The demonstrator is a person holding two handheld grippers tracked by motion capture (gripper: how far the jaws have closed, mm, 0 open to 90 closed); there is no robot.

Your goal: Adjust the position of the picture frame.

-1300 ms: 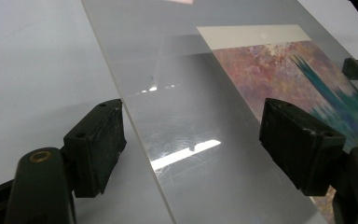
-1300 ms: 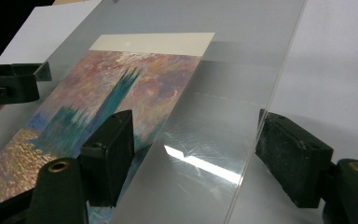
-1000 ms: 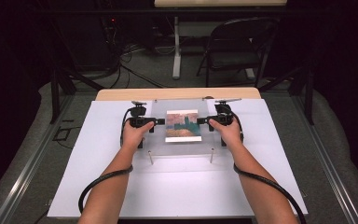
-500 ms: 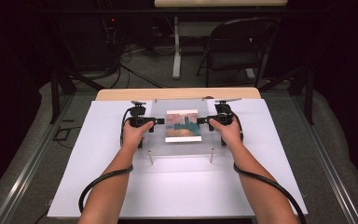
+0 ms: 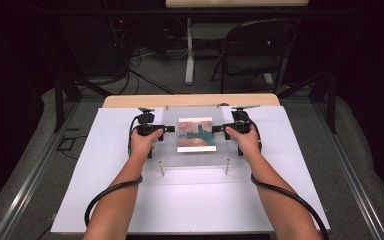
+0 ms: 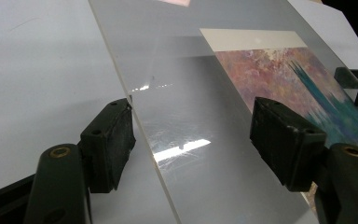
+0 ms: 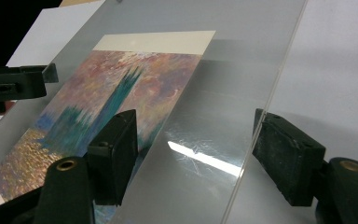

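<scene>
Clear acrylic sheet [image 5: 196, 135] lies over the painted print [image 5: 196, 134], mid-table. Left gripper [image 6: 191, 140] straddles its left edge, right gripper [image 7: 193, 149] its right edge; both jaws have just been closing, pads not yet pressing.

glossy, scratched clear plastic sheet [image 6: 186, 140] over a matt paper print [image 7: 112, 107] on a smooth white board [image 5: 190, 200].

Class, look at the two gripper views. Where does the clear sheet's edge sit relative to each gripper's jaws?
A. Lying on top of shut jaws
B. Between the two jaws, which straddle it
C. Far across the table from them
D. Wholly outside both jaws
B: in each gripper view the clear sheet's edge runs up between the two jaws, one jaw over the sheet and one beyond its edge.
</scene>
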